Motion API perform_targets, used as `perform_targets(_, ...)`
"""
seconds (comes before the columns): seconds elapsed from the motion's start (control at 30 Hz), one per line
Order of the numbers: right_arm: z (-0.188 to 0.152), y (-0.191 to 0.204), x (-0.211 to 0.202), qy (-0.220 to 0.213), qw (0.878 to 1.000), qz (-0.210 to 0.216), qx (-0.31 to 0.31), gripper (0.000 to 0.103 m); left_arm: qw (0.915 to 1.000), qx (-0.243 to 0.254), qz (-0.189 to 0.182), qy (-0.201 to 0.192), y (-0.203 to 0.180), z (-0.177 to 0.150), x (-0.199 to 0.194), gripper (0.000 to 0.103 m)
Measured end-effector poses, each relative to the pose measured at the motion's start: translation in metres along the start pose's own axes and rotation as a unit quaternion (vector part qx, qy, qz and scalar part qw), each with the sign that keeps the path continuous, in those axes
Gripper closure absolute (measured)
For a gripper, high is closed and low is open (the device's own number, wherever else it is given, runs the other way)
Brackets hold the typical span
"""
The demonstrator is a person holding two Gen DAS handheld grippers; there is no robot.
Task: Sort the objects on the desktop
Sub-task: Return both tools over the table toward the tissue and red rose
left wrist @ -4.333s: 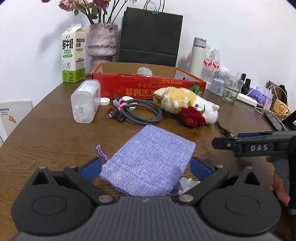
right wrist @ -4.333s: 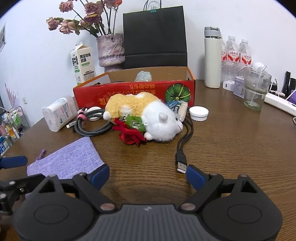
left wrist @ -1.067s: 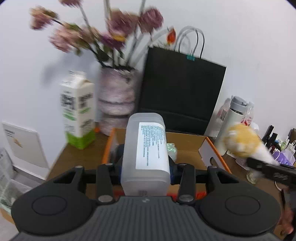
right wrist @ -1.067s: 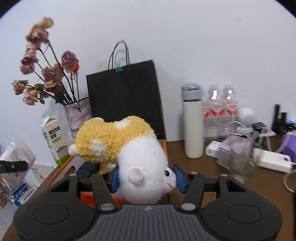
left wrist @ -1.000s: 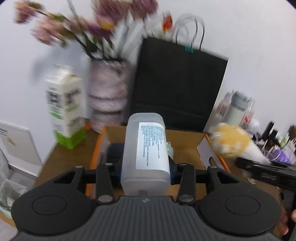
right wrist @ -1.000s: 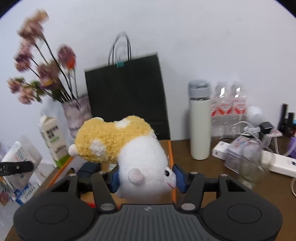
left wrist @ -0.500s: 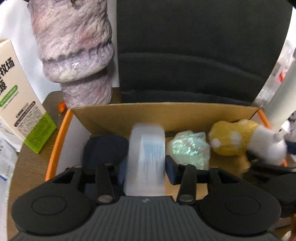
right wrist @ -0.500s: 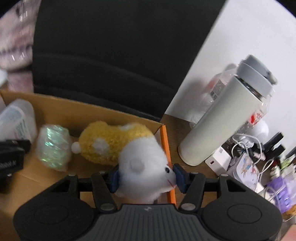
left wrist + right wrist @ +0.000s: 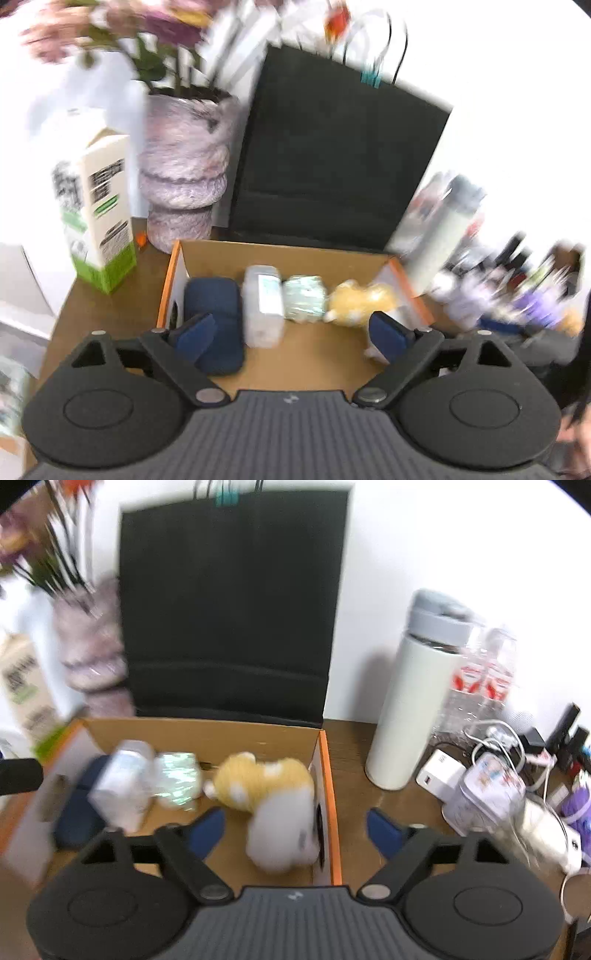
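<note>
Both grippers you are holding angled down over the cardboard box (image 9: pixel 280 254): left gripper (image 9: pixel 291 330) and right gripper (image 9: pixel 295 825) have just been opening, empty, jaws wide; plastic container (image 9: pixel 263 306) and plush toy (image 9: pixel 273 805) are lying inside.

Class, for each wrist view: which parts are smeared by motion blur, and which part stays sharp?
Left wrist view: flowers and the right-side clutter smear badly; the left gripper, open, stays crisp. Right wrist view: the plush toy and plastic container in the cardboard box blur; the right gripper, open, stays sharp.
</note>
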State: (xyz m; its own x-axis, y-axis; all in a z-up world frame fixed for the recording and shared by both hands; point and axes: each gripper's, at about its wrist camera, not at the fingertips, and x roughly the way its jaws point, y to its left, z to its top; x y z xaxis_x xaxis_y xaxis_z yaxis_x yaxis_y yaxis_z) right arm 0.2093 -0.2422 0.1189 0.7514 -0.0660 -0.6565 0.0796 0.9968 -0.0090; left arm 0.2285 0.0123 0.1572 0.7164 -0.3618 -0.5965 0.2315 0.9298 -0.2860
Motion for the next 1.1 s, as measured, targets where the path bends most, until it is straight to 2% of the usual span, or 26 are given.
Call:
perform_targets(0.13,-0.035,-0.012,-0.037,-0.001,0.999,0.022,0.036,0.012,0.9988,-0.023,-0.016,-0.041,0.001,-0.031,-0.062,0.003)
perform_targets(0.27,-0.079,-0.015,-0.067,0.009,0.997,0.046,0.062,0.012,0.9981,0.010,0.007,-0.061,-0.008,-0.074,-0.104,0.000)
perform_targets(0.37,-0.116,-0.014,-0.090,-0.017,0.997,0.045,0.067,0.011,0.9964,0.046,0.034,-0.063,-0.018,-0.111,-0.119,0.000)
perform_targets(0.47,-0.148,-0.009,-0.107,-0.029,0.997,0.033,0.057,0.008,0.9962,0.063,0.017,-0.059,-0.018,-0.153,-0.133,0.000)
perform_targets(0.6,-0.178,-0.008,-0.134,-0.071,0.995,0.026,0.058,0.008,0.9967,0.053,-0.032,-0.052,-0.016,-0.197,-0.143,0.000)
perform_targets(0.7,-0.200,-0.010,-0.168,-0.148,0.987,0.034,0.057,0.007,0.9959,0.066,-0.031,-0.053,-0.021,-0.224,-0.144,0.000)
perform_targets(0.73,-0.205,-0.011,-0.177,-0.178,0.982,0.034,0.056,0.001,0.9957,0.074,-0.026,-0.050,-0.024,-0.232,-0.145,0.000)
perform_targets(0.83,-0.222,-0.006,-0.198,-0.252,0.967,0.002,0.038,0.000,0.9954,0.089,-0.008,-0.035,-0.027,-0.248,-0.138,0.000)
perform_targets(0.9,-0.228,0.001,-0.203,-0.266,0.964,-0.008,0.008,0.000,0.9947,0.099,0.001,-0.030,-0.029,-0.257,-0.136,0.000)
perform_targets(1.0,-0.236,0.009,-0.199,-0.255,0.967,0.003,-0.021,0.000,0.9923,0.118,0.014,-0.035,-0.032,-0.269,-0.134,0.000)
perform_targets(1.1,-0.240,0.015,-0.191,-0.237,0.971,0.009,-0.024,0.000,0.9920,0.122,0.013,-0.027,-0.032,-0.276,-0.129,0.000)
